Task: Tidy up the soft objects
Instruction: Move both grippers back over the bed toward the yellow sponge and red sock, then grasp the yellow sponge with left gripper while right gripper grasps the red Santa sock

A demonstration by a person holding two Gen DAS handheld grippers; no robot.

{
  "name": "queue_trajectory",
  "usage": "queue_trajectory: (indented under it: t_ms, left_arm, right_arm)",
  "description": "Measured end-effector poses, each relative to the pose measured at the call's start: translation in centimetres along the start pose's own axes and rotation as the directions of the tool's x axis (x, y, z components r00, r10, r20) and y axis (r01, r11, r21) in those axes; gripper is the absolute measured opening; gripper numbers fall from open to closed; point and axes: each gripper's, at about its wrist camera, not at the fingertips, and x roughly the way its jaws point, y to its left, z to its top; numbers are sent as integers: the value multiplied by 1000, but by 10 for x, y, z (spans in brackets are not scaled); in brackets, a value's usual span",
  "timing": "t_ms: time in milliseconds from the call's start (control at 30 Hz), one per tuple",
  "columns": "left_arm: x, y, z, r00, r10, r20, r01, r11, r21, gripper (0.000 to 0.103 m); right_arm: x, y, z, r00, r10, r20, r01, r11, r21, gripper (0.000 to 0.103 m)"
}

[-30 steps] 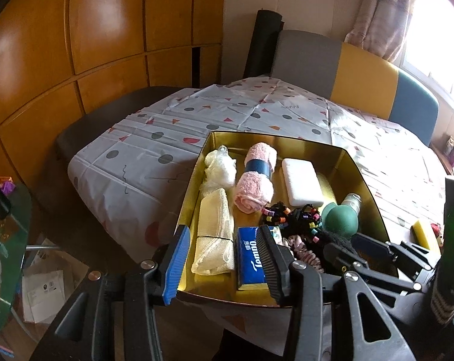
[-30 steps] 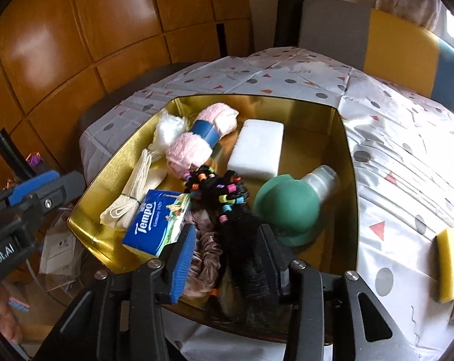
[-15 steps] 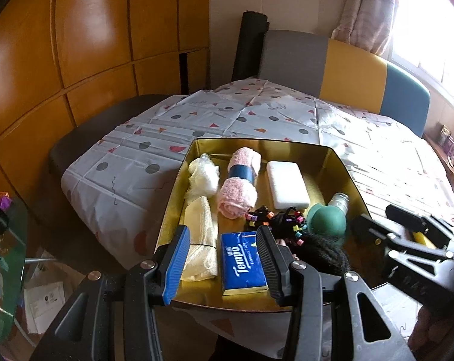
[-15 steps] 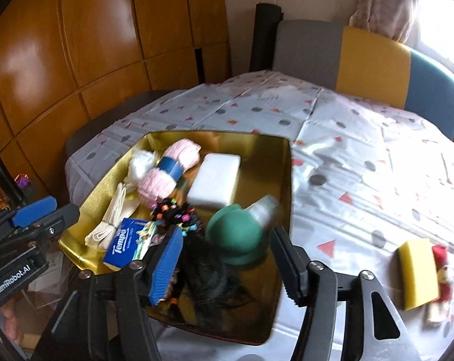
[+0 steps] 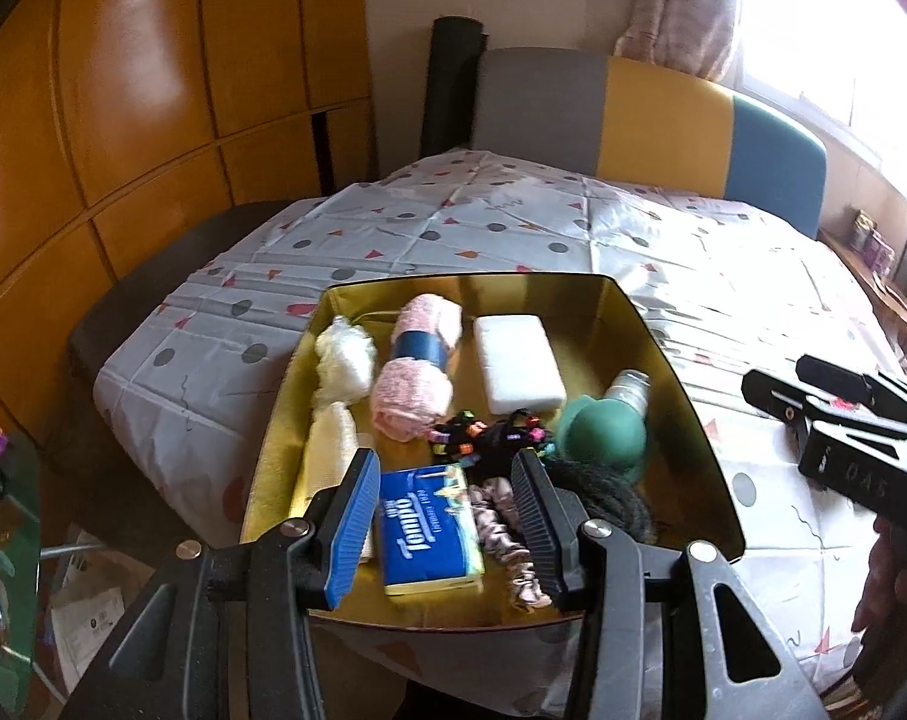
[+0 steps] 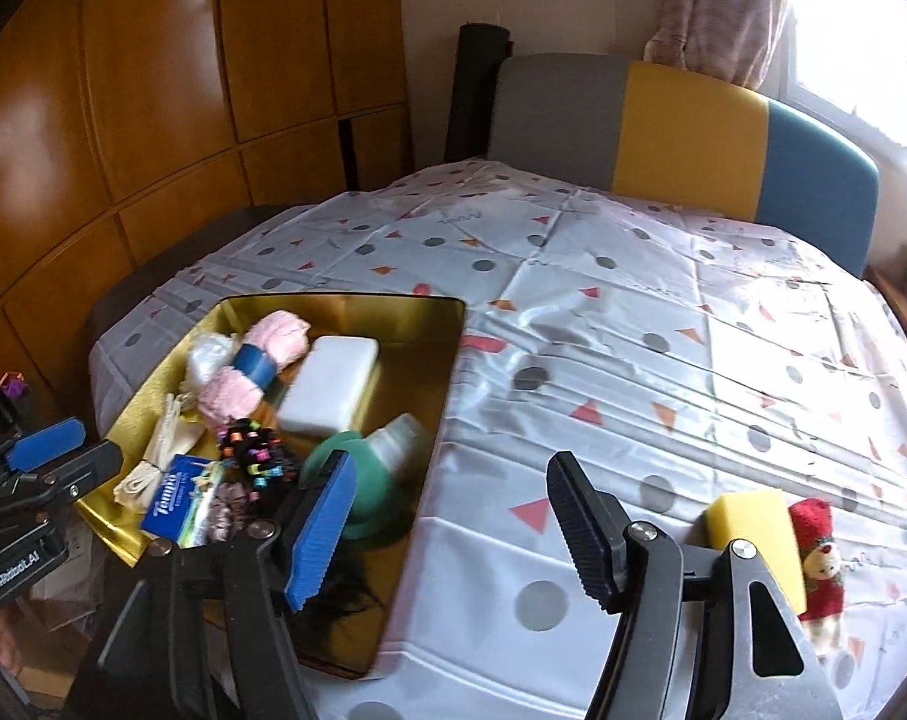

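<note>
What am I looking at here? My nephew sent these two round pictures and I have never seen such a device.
No robot: a person holds a two-finger clamp in each hand, each with a wide-angle camera looking along its fingers. One picture is from the left gripper, the other from the right gripper. Both are open and hold nothing. On the patterned tablecloth sits a gold tray holding pink yarn, a white sponge, a tissue pack, hair ties and a green bulb. A yellow sponge and a small red plush toy lie outside it.
</note>
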Motion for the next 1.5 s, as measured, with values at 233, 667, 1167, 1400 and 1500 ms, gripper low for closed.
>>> queue_trajectory:
  t_ms: [233, 667, 1167, 1400, 1500]
  left_arm:
    - [2, -30, 7, 999, -40, -3, 40, 997, 63, 46]
    - [7, -98, 21, 990, -135, -27, 138, 972, 191, 46]
    - [30, -196, 21, 949, -271, -163, 306, 918, 254, 46]
    - [54, -241, 13, 924, -294, -244, 357, 893, 275, 46]
    - [60, -255, 10, 920, -290, -262, 361, 888, 286, 46]
  right_arm:
    - [-4, -36, 4, 999, -53, 9, 53, 999, 1, 72]
    - [-12, -152, -1, 976, -216, 17, 212, 970, 121, 74]
    - [-12, -264, -35, 948, -317, -12, 287, 841, 459, 78]
    - [-19, -275, -37, 935, -353, -29, 321, 811, 489, 81]
    - [-20, -281, -39, 936, -351, -38, 320, 797, 511, 81]
